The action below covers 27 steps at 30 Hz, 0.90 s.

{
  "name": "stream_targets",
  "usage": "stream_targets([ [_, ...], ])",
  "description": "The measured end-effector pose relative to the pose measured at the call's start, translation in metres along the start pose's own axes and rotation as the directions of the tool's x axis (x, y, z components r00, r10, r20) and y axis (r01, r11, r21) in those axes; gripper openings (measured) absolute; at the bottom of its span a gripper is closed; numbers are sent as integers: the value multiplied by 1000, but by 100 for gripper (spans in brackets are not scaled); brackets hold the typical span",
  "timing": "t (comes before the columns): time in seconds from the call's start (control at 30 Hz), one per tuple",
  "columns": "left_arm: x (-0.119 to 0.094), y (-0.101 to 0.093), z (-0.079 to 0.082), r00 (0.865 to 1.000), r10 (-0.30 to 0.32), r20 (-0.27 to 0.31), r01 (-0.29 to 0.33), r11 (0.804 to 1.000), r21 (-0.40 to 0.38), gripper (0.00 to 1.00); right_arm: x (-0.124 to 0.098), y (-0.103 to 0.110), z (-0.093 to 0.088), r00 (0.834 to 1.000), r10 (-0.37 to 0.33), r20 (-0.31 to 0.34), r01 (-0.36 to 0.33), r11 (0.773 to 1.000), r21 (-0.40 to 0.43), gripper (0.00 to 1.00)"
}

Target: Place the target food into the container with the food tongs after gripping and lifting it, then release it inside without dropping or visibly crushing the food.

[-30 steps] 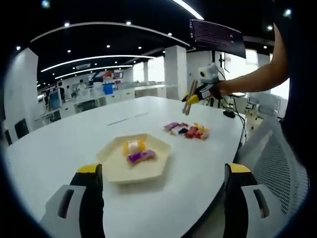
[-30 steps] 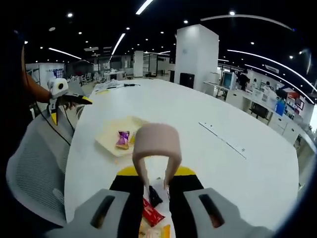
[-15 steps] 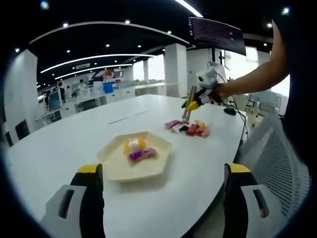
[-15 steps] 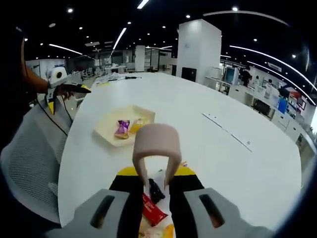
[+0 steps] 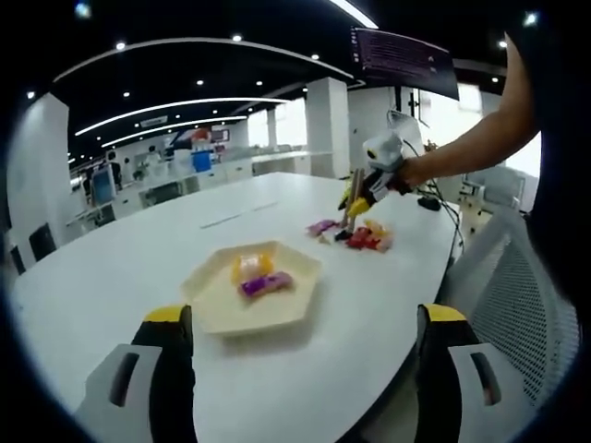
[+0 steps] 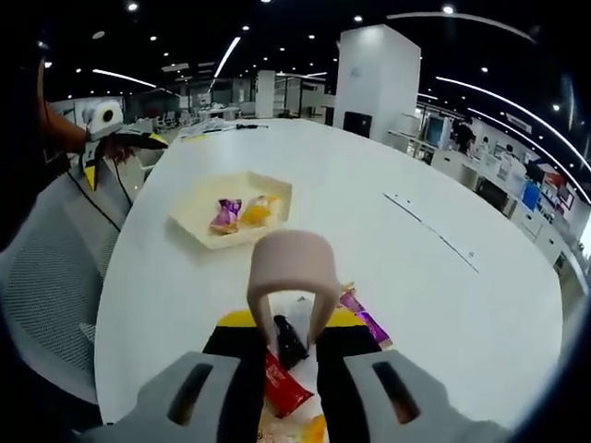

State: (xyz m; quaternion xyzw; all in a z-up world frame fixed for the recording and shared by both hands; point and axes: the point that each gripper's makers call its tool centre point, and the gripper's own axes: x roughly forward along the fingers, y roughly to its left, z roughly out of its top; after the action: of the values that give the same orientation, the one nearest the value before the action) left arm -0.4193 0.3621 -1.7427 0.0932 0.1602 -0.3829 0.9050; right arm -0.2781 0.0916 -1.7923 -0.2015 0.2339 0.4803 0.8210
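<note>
A cream hexagonal tray [image 5: 226, 312] sits on the white table with a yellow packet [image 5: 247, 268] and a purple packet [image 5: 266, 285] in it. Beyond it lies a pile of snack packets [image 5: 360, 238]. My right gripper [image 5: 362, 196], in a person's hand, holds beige tongs [image 5: 351, 210] tips-down at the pile. In the right gripper view my right gripper [image 6: 292, 325] is shut on the tongs [image 6: 294, 263], whose tips straddle a black packet [image 6: 290, 341] without visibly squeezing it. The tray [image 6: 205, 199] lies farther off to the left. My left gripper [image 5: 305, 369] is open with nothing between its jaws.
A red packet [image 6: 282, 392] and a purple one [image 6: 367, 320] lie beside the black one. My left gripper [image 6: 118, 152] hovers past the table's edge at upper left. A mesh chair [image 6: 46, 295] stands by the table [image 6: 443, 305]. Office desks and pillars fill the background.
My right gripper has come down with the tongs onto the pile, and the tongs' tips now sit around the black packet. The left gripper has hardly moved.
</note>
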Motion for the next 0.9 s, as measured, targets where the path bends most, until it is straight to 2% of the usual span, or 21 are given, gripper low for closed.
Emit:
stream_targets([
  [0.2,0,0,1,1000,2,0,-2,1000,-1,97,3,1,-3,1000,3,-11,-3,1000,3,20],
  [0.37,0,0,0,1000,-1,-1,1,1000,0,97,8,6,-7,998,-2,-60,0,999,-36,17],
  [0.6,0,0,0,1000,-2,-1,2,1000,1,97,8,0,-3,994,-50,-99,54,997,46,14],
  [0.73,0,0,0,1000,-2,1,2,1000,4,97,4,-2,3,994,-48,-94,56,995,82,14],
  [0.8,0,0,0,1000,-1,1,1,1000,4,97,2,-7,5,994,-66,-86,73,994,81,14],
  [0.83,0,1,0,1000,0,1,0,1000,6,97,0,-7,8,994,-68,-82,78,989,123,14],
  [0.9,0,1,-1,1000,0,-1,0,1000,7,96,-3,-12,12,994,-87,-73,95,988,122,14],
])
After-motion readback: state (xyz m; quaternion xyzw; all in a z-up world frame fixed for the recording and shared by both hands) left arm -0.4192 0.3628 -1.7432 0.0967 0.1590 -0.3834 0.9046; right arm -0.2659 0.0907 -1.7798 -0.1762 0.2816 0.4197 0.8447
